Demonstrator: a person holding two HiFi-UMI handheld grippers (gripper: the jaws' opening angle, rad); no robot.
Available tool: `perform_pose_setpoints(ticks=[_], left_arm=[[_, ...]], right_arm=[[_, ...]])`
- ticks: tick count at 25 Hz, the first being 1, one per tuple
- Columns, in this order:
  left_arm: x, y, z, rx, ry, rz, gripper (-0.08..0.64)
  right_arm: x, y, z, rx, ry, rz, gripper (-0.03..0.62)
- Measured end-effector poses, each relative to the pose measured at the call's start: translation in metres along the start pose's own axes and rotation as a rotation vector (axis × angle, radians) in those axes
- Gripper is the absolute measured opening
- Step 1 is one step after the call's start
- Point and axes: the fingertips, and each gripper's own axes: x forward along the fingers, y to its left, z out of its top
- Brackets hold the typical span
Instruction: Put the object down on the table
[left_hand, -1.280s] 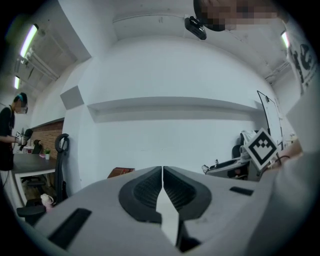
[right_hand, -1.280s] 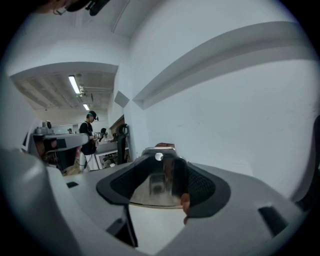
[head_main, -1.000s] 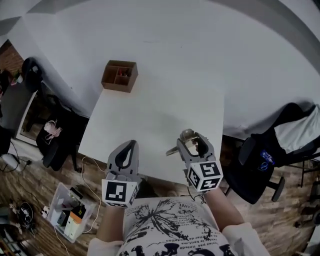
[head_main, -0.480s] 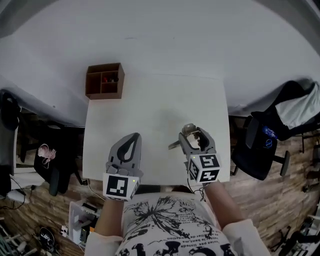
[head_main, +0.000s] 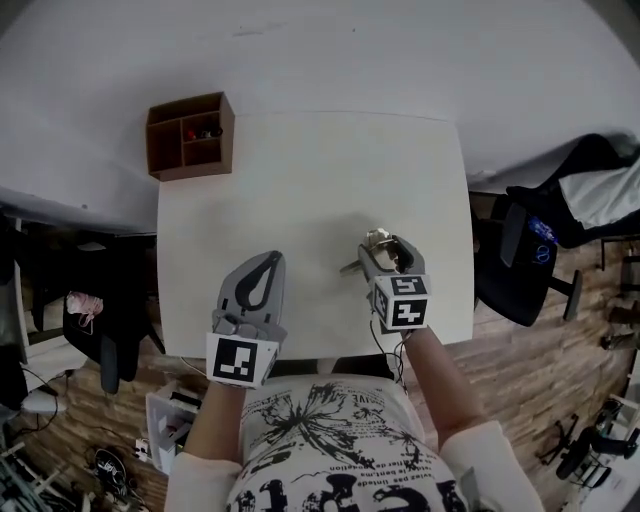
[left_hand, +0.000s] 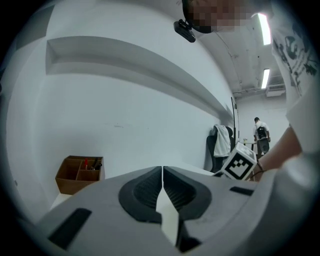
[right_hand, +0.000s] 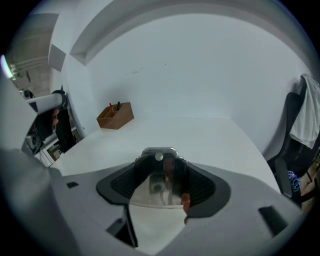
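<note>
My right gripper is shut on a shiny metal cup-like object over the near right part of the white table. A thin handle sticks out of it to the left. In the right gripper view the metal object fills the gap between the wide-set jaws of that gripper. Whether it touches the tabletop I cannot tell. My left gripper hovers over the near left of the table, shut and holding nothing. In the left gripper view its pads meet in a thin line.
A brown wooden organizer box with small items stands at the table's far left corner, also seen as the box and the box. A dark office chair stands right of the table. A plastic bin lies on the floor at near left.
The head view has swung, so the table and box now sit squarer in frame. Both grippers have come a little further over the table. The right one still holds the metal object.
</note>
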Motion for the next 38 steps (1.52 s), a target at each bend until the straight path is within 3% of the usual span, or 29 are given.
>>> perform_pose_setpoints(ticks=[12,25,28,33,38], left_arm=[[0.018,0.006,-0.038,-0.03,0.054,-0.041,0.012],[0.014,0.011,-0.047,-0.011,0.041,-0.019,0.012],[0.013,0.009,-0.041,-0.02,0.056,-0.024,0.012],[0.009,0.011,-0.026,0.034,-0.016,-0.019,0.012],[0.003,0.01,-0.001,0.051,-0.056,-0.013,0.012]], right_arm=[[0.034,-0.019,-0.043,0.045,0.146,-0.076,0.281],[0.042,-0.02,-0.045,0.058,0.228,-0.095,0.298],[0.036,-0.021,-0.037,0.071,0.203,-0.098,0.321],[0.008,-0.012,-0.003,0.072,0.097,-0.085,0.324],[-0.031,0.004,0.049,-0.035,-0.061,-0.07,0.192]])
